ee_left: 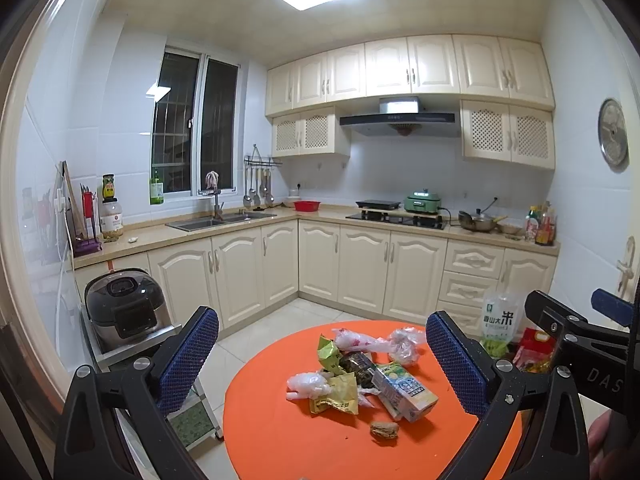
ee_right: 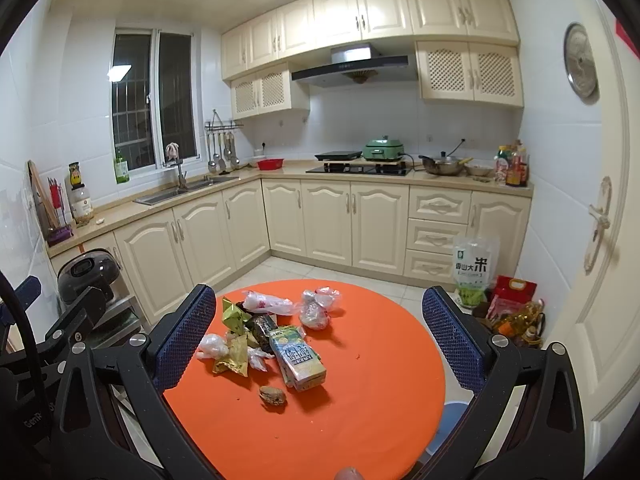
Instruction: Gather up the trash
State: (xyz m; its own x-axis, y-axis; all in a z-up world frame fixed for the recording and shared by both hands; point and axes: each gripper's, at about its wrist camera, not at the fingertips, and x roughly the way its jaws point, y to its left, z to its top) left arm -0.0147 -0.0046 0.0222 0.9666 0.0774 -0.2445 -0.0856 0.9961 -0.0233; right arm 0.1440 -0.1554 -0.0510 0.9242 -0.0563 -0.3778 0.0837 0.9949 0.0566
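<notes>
Both our claws hang released: left gripper (ee_left: 322,354), right gripper (ee_right: 319,330). Trash pile (ee_right: 268,340) sits at table (ee_right: 360,408) centre, carton (ee_right: 298,360) at the pile's 5 o'clock. Thin bags may slip or drag neighbours off.

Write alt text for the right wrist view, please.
An open right gripper hangs over a round orange table with a heap of trash: a drink carton, wrappers and plastic bags. Behind it is a kitchen with cream cabinets.
</notes>
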